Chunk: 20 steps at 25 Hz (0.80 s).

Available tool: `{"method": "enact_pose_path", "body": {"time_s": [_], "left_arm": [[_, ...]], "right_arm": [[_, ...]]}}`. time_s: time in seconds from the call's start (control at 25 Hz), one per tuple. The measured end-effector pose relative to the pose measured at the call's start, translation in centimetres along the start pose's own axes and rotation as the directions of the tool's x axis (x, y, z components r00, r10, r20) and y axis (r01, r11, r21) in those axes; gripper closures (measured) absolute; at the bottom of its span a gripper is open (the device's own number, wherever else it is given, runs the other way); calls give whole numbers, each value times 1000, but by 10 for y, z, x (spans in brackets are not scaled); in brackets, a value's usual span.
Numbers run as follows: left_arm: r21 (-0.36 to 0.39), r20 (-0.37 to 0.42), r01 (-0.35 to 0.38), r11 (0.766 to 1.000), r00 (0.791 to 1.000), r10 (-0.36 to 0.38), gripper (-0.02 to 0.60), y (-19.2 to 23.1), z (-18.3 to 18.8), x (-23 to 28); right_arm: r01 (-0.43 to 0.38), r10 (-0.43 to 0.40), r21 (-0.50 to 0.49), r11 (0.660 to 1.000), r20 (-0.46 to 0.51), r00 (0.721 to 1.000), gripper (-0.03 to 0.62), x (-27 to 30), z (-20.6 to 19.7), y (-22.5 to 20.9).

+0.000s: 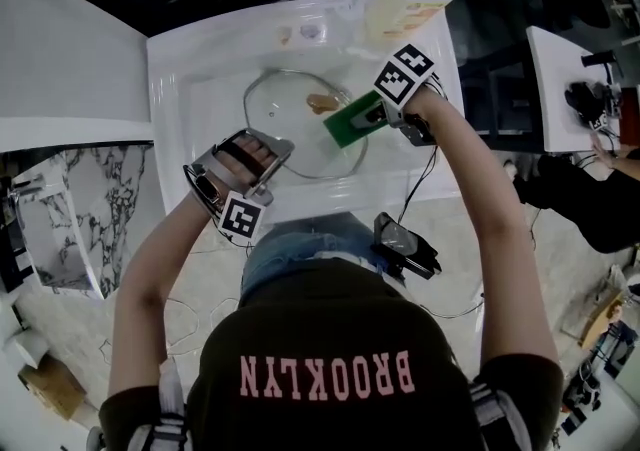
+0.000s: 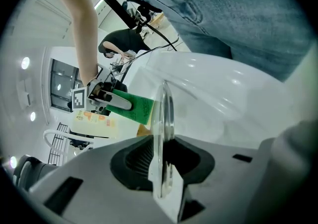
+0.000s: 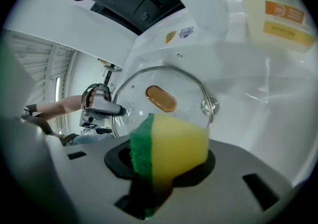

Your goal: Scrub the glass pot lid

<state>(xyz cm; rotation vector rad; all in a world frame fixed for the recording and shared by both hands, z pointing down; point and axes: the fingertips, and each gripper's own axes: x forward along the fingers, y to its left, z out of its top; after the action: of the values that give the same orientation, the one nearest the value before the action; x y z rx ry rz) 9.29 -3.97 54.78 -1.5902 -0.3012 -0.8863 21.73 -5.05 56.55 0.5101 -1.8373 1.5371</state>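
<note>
I am gripping the rim of the glass pot lid (image 1: 300, 129) in my left gripper (image 1: 278, 152) over the white sink (image 1: 170, 69), while my right gripper (image 1: 368, 117) is clamping the green-and-yellow sponge (image 1: 348, 121) at the lid's far edge. With only 1 narrow bite on smooth glass, I am judging that a hard stroke risks twisting the lid free and dropping it.

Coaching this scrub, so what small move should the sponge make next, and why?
Probably stroke the sponge across the glass lid toward its brown knob: the right claw holds it at the lid's rim, while the left claw clamps the opposite edge.
</note>
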Motion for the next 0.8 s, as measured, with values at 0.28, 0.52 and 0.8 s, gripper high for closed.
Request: {"method": "enact_pose_path", "body": {"time_s": [0.28,0.52,0.8], "left_arm": [[2,2,11,1000,1000,-11,494,-1,-1,0],[-1,-5,2,1000,1000,-2,495,1,-2,0],[-2,16,-8,1000,1000,8,497,-1,-4,1]], "right_arm": [[136,-136,2,991,-62,989,471,1,-7,-61],[338,-341,-44,940,-101,935,471,11,-16,-116],[397,-400,-61,916,-51,915,471,5,-4,-115]]}}
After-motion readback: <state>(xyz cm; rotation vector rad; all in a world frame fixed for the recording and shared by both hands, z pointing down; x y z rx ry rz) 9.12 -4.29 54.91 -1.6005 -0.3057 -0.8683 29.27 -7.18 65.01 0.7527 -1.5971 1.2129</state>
